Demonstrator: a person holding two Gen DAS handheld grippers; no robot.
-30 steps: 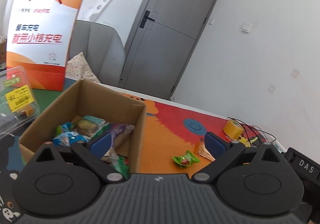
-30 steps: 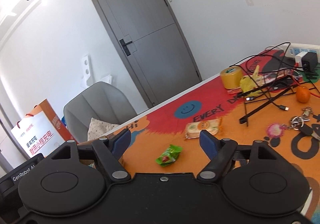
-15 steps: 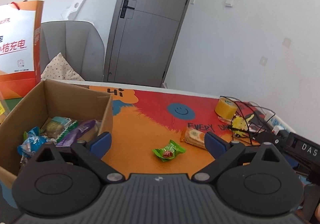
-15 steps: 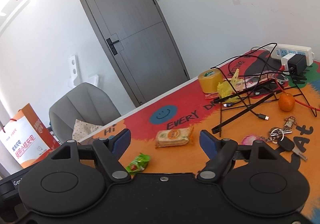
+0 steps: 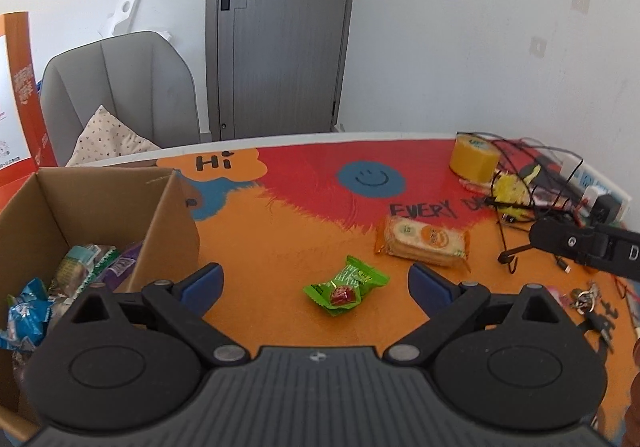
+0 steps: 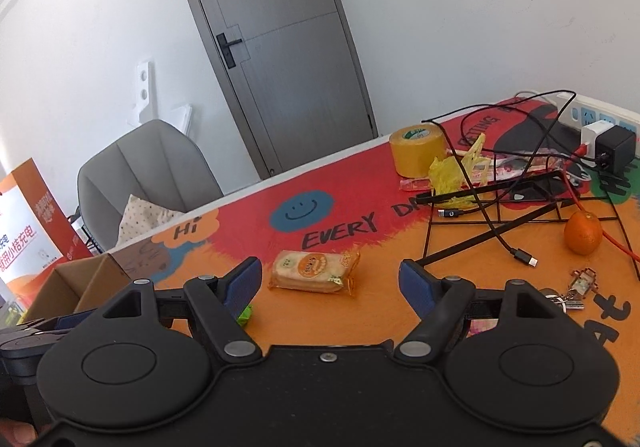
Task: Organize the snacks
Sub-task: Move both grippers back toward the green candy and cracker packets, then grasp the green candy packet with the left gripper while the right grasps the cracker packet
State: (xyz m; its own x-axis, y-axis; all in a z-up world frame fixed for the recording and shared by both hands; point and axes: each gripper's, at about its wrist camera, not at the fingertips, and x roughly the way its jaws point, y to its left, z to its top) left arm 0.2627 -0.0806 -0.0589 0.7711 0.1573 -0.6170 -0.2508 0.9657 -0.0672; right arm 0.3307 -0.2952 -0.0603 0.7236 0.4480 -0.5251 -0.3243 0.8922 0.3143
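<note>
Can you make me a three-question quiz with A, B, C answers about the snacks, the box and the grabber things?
1. Where is the green candy?
A. in the cardboard box
B. on the orange mat
C. on the chair

2. How many snacks lie on the mat?
A. two
B. four
C. none

3. The left gripper is:
A. open
B. shut on a snack
C. shut, empty

Answers: 1 B, it lies on the mat beside the box. 2 A, only the candy and the cracker pack. 3 A, its fingers stand wide apart.

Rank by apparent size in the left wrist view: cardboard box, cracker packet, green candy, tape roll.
1. cardboard box
2. cracker packet
3. green candy and tape roll look alike; the candy lies nearer the camera, so unranked.
</note>
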